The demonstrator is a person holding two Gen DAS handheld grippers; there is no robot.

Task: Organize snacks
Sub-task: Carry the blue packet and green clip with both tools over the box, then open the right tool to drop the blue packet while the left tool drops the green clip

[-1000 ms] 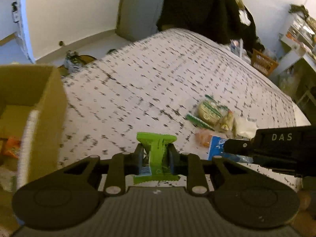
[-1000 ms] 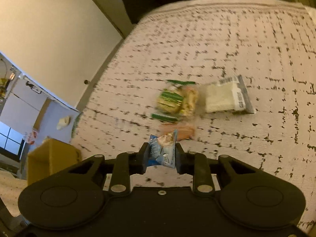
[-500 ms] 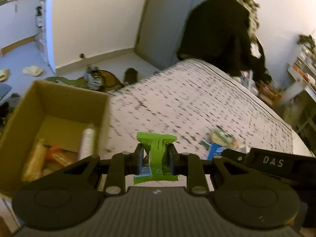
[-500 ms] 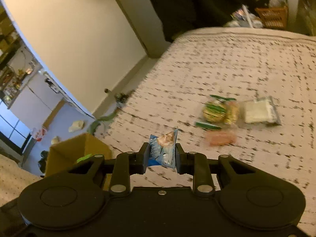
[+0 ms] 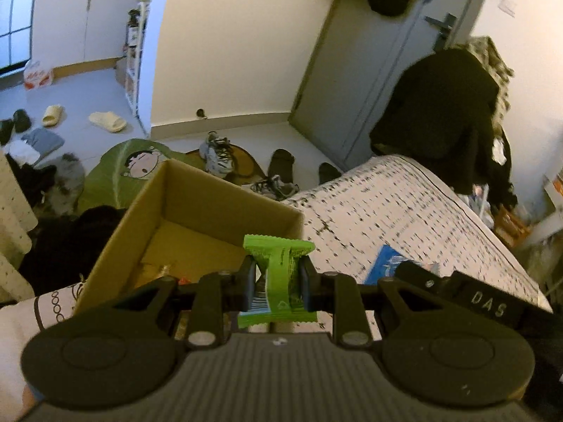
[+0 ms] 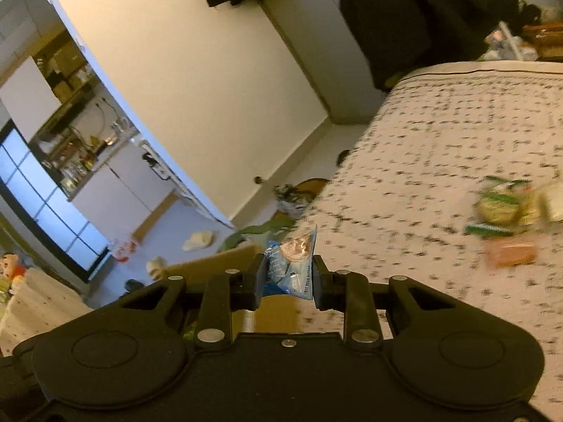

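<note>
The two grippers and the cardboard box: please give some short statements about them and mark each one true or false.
1. The left gripper is shut on a green snack packet. True.
2. The right gripper is empty. False: it grips a blue snack packet.
3. The cardboard box is closed. False: it is open on top.
4. More snacks lie on the bed. True.

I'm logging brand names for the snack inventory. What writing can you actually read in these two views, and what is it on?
"DAS": on the right gripper body, left wrist view.
Green packet in the left gripper: barcode and recycling mark, no readable words.
Blue packet: print too small to read.
Packets on the bed: blurred.
</note>
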